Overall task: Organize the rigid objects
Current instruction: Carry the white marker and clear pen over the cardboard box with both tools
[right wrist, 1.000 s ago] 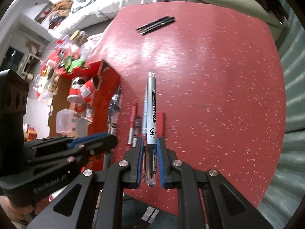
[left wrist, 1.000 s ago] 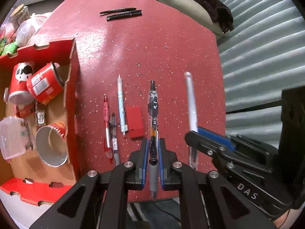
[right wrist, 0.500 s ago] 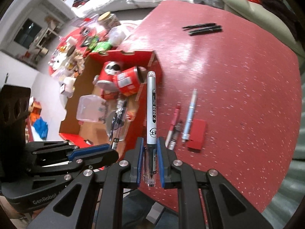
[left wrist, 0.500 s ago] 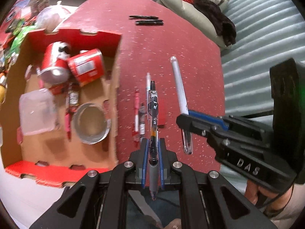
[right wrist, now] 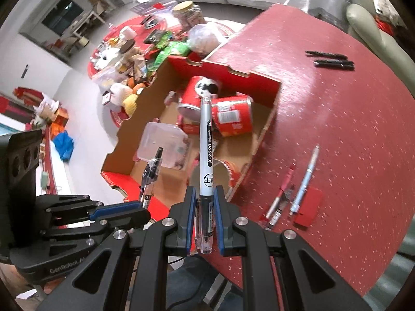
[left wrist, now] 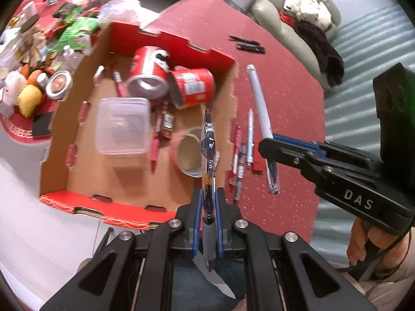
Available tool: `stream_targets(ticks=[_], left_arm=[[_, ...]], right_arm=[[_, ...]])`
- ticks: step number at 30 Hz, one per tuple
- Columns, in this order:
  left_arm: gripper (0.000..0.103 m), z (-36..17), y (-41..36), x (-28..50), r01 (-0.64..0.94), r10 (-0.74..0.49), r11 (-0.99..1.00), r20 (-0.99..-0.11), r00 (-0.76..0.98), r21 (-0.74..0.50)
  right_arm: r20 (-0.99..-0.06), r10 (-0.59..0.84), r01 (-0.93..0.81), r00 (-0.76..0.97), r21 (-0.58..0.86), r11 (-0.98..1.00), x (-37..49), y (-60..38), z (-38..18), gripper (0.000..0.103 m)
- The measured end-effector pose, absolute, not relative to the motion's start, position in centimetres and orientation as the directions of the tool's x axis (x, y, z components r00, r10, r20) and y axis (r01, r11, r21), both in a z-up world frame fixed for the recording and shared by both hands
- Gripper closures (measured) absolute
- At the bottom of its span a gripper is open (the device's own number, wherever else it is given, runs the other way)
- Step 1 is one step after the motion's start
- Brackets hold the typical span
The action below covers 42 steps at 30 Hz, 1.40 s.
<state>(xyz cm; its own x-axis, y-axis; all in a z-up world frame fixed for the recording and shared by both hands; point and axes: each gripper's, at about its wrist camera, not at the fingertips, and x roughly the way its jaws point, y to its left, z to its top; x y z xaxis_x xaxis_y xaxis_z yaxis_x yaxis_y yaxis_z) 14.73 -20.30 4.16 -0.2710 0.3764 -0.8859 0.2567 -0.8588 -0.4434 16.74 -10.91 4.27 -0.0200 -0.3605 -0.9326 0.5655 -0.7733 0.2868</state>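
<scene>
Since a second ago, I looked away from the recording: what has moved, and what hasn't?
Both grippers swung from above the red table to over the cardboard box, carrying their pens along: left gripper the black pen, right gripper the white pen. Nothing was released. The cans and loose pens stayed put.

The table [right wrist: 350, 129] is red with pale specks. The cardboard box [left wrist: 181, 49] is red on its outer faces and plain brown inside. 2 cans [left wrist: 153, 75] lying in it are red with silver ends; one shows a white and black mark. A food tub [left wrist: 122, 125] is clear. The pen [left wrist: 208, 155] in the left gripper [left wrist: 207, 215] is clear with a black tip and grey grip. The pen [right wrist: 207, 155] in the right gripper [right wrist: 205, 220] is silver-white with black lettering. Both grippers are black with blue pads [right wrist: 190, 217]. A small block [right wrist: 308, 207] is red
</scene>
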Motion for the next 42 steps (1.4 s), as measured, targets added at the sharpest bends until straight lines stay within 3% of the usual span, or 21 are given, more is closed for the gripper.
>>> stream_targets(ticks=[18,42], left_arm=[[0.092,2.4,-25.0,13.1,0.436,0.107,-0.871,-0.954,-0.281,-0.226],[0.092,0.7,-26.4,9.7,0.477,-0.002,-0.872,-0.973,-0.23,-0.111]], right_arm=[[-0.953,-0.304,0.641,-0.004,0.232,-0.732,16.3,-16.6,2.5,0.088],[-0.963,-0.269,0.647,0.011,0.212,-0.733,13.9,-19.2,0.3,0.088]])
